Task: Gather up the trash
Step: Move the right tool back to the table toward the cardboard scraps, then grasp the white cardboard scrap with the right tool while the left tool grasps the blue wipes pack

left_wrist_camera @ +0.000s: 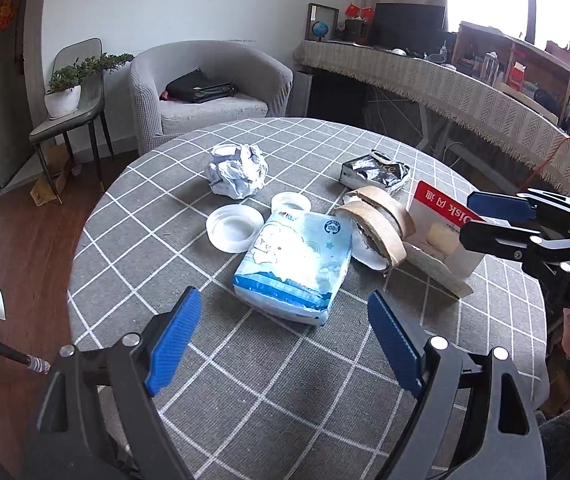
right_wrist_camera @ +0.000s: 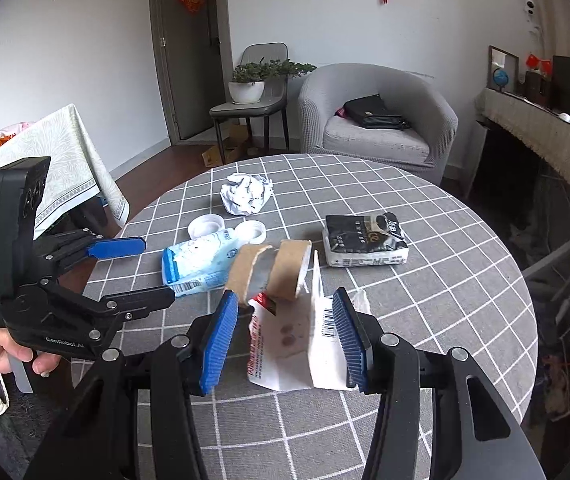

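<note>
Round bench under a grey, white-checked cloth, on which the trash is gathered near the middle. Step in hand, by judgement: pick-up of single pieces, none yet carried off. White carton, torn, red-printed, barcoded, stiff card: set between the pads of the right gripper, whose right pad lies against it while a gap shows at the left, so a firm clamp cannot be confirmed. Tissue pack, soft glossy blue-and-white film, pillow-shaped: lying just ahead of the left gripper, jaws wide apart and empty; next called for, a descent over the pack and a closing across its width. Dark foil pouch, creased. Two cardboard tape cores, ring-shaped. Crumpled paper ball. Two white plastic lids, shallow, round
</note>
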Motion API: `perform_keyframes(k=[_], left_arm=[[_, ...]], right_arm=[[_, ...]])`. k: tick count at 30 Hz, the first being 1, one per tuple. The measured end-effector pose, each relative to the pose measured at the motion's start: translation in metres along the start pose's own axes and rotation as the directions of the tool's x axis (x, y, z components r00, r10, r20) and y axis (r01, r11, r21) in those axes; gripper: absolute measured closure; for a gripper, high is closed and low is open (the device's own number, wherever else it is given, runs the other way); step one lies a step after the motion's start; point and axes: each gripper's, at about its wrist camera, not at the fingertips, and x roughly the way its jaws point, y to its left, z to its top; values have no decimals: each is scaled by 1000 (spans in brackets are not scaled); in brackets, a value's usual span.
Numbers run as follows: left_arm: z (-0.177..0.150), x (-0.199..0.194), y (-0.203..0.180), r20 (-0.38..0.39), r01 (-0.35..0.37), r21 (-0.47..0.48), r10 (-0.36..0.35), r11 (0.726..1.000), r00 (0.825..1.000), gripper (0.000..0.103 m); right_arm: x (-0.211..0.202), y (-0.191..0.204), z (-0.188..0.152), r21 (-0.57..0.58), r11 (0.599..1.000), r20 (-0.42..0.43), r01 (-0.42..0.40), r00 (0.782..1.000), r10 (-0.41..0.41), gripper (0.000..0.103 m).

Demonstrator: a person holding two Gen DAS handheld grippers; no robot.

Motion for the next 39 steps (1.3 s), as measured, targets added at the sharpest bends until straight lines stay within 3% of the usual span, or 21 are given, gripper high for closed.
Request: perform_keyframes(k=[6,14,28,39], left_arm=[[11,13,5,-26,-10,-26,10,1000,1000,18],[22,25,1,-81,37,8,-36,999,996,21],[29,39,-13,-94,25,61,-19,998,995,44],[25,31,-3,-64,40,-6,-40,999,997,45]], right_arm=[[15,-12,-7,19,1000,-39,-21,999,22,53],[26,-24,-5,49,998,-72,-42,996,45,53],[32,-30,-5,11,998,-89,-67,994,68,79],[36,-29,-4,21,996,-126,-81,989,83,81]])
